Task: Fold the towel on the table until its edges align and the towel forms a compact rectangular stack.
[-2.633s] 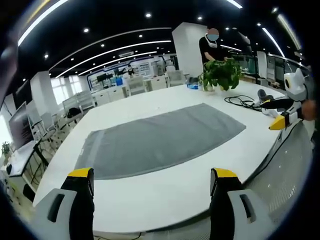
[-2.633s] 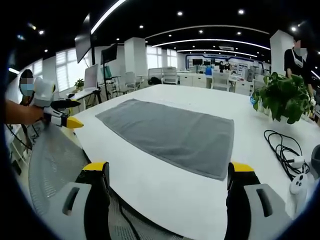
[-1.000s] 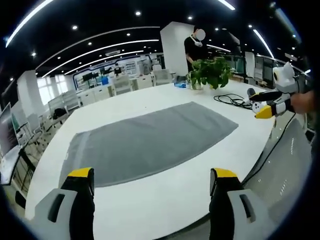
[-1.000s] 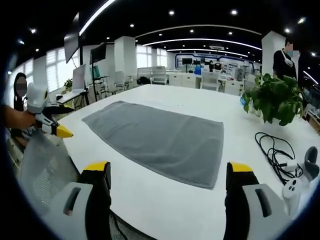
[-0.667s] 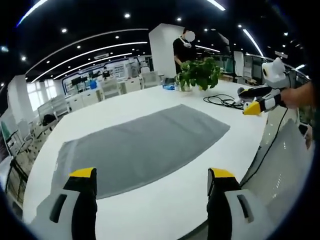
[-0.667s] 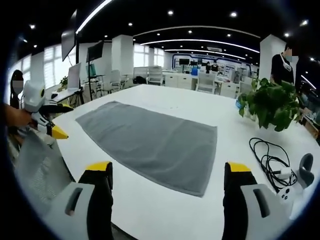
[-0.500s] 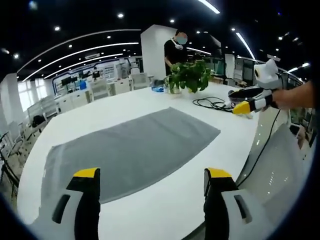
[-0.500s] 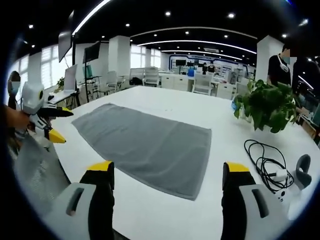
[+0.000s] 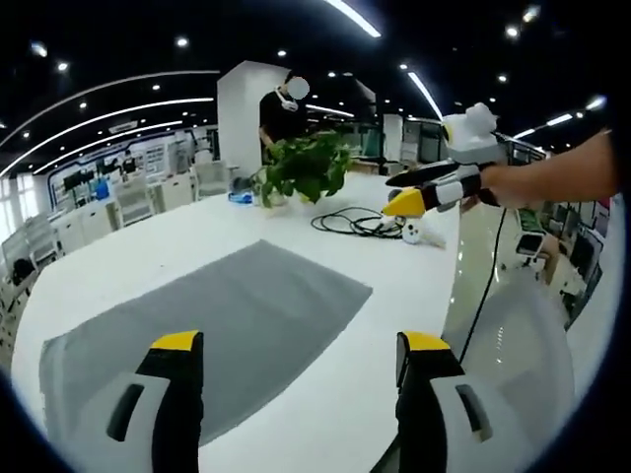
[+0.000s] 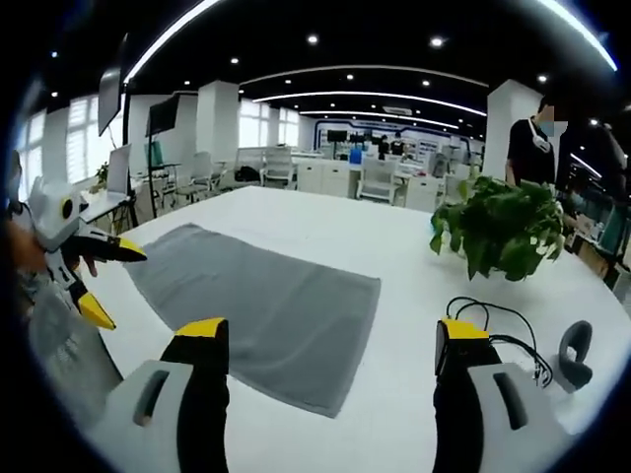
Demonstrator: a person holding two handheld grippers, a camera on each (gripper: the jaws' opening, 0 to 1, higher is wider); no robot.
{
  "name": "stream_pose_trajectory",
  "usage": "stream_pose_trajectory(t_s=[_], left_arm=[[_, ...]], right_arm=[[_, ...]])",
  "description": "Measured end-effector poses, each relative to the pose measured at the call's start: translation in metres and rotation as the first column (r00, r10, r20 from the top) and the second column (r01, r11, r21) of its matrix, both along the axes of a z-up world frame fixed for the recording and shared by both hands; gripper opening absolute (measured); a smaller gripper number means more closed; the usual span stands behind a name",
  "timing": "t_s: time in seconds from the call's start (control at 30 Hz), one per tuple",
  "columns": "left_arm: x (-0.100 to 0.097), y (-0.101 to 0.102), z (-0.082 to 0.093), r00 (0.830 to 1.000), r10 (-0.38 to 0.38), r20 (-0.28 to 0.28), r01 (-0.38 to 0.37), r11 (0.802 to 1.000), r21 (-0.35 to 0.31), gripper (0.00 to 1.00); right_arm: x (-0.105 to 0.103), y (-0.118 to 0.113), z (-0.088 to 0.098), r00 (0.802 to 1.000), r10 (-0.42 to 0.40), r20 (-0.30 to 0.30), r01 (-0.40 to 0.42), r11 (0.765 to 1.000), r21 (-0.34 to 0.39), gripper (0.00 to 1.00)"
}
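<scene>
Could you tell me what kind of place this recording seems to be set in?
It looks like a large open-plan office: rows of white desks and chairs at the back, monitors on stands, long ceiling light strips, and a big white table holding a grey towel and a potted plant.

A white table [image 10: 394, 256] carried a grey towel [image 10: 266, 305] spread flat near its front edge, with a potted plant [image 10: 498, 232] and a coiled black cable [image 10: 498, 330] toward its right end.
</scene>
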State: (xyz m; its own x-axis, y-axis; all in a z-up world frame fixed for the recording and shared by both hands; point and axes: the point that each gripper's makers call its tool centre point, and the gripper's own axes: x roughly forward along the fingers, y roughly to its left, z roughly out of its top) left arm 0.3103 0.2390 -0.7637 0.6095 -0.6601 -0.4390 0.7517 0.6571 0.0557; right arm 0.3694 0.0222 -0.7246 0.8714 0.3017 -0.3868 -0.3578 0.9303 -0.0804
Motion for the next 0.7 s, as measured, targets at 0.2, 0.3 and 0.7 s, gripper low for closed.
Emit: stream_pose_trajectory(t_s=[0.2,0.3,0.7], left_arm=[[0.003,-0.033,0.013,0.998,-0.064,-0.001,0.064,0.998,0.0,0.81],[0.006,-0.05,0.019,0.995,-0.098,0.013,0.098,0.995,0.011,0.8],[0.022,-0.113,0.02,0.988,-0.153,-0.006,0.154,0.988,0.024,0.76]], right_arm=[[0.01,-0.017,0.008,1.0,-0.001,0.009,0.001,1.0,-0.008,0.86],[0.019,-0.028,0.013,1.0,0.004,0.016,-0.004,1.0,-0.011,0.86],[0.063,-0.06,0.026,0.998,0.053,0.026,-0.052,0.998,-0.024,0.84]])
